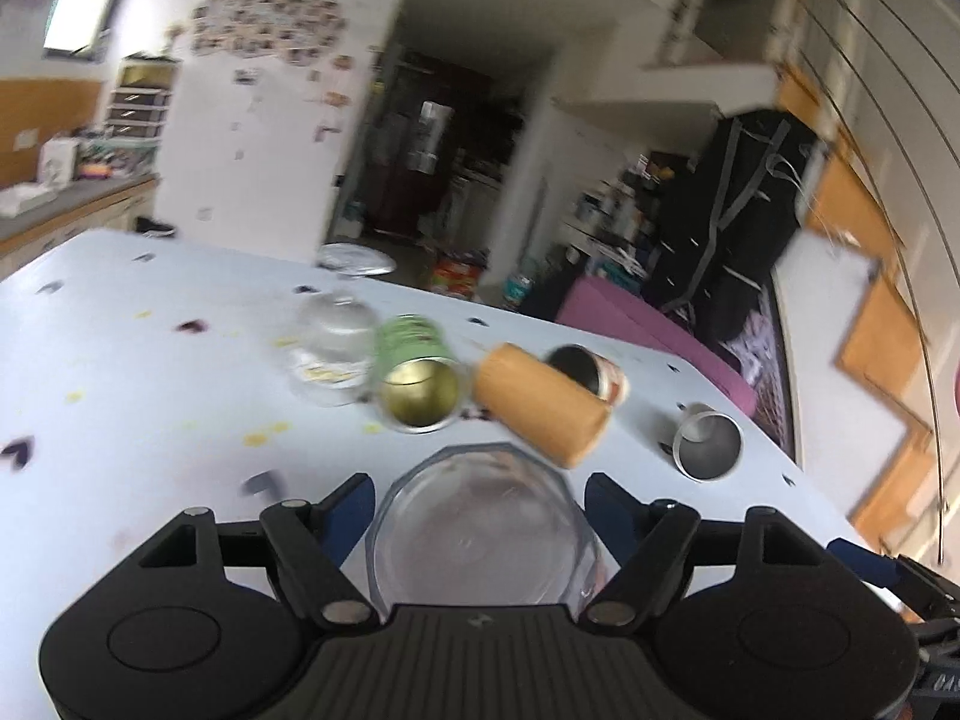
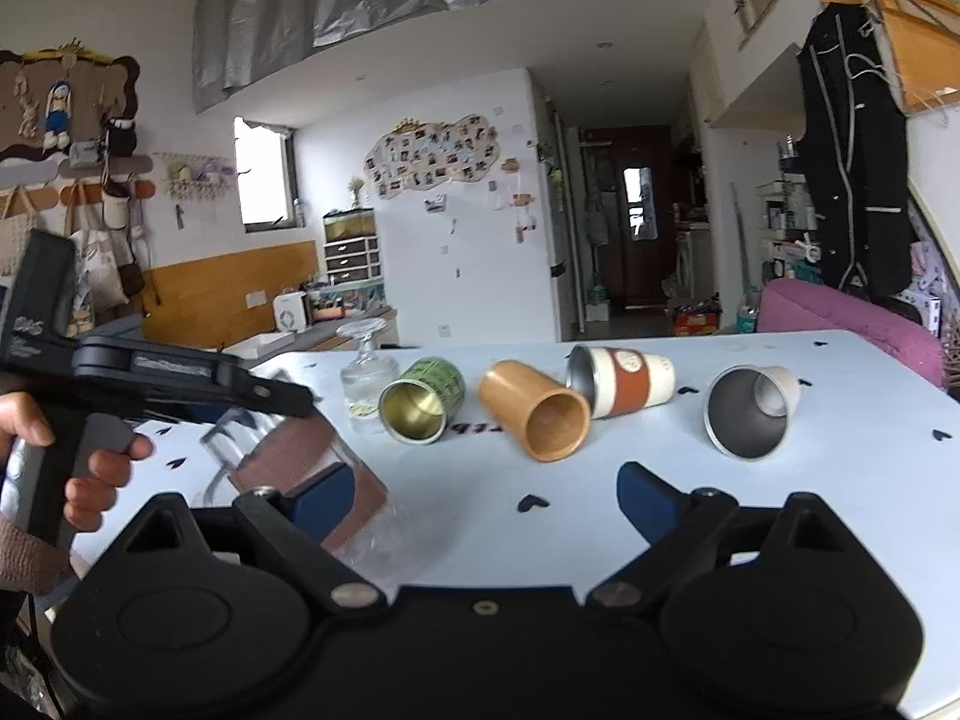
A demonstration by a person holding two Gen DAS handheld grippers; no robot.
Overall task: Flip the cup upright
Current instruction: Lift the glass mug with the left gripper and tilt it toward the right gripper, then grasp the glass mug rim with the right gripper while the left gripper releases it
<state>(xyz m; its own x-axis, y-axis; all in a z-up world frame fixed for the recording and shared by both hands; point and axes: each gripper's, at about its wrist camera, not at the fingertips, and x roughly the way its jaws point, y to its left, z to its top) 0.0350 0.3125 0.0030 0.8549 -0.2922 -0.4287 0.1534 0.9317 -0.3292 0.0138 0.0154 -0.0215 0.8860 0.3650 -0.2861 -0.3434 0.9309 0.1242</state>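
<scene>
My left gripper [image 1: 477, 510] is shut on a clear glass cup [image 1: 480, 528], held tilted just above the white table [image 1: 150, 390]. In the right wrist view the same glass cup [image 2: 360, 516], with a brown sleeve, sits in the left gripper [image 2: 264, 420] at the left. My right gripper [image 2: 486, 501] is open and empty above the table's near part. Several cups lie on their sides behind: a green tin cup [image 2: 423, 399], an orange cup [image 2: 534, 414], a white and orange cup [image 2: 621, 381] and a grey metal cup [image 2: 750, 411].
An upside-down stemmed glass [image 2: 366, 369] stands on the table [image 2: 780, 510] left of the green cup. A pink sofa [image 2: 840, 315] lies beyond the table's far right edge. Cabinets and a doorway are farther back.
</scene>
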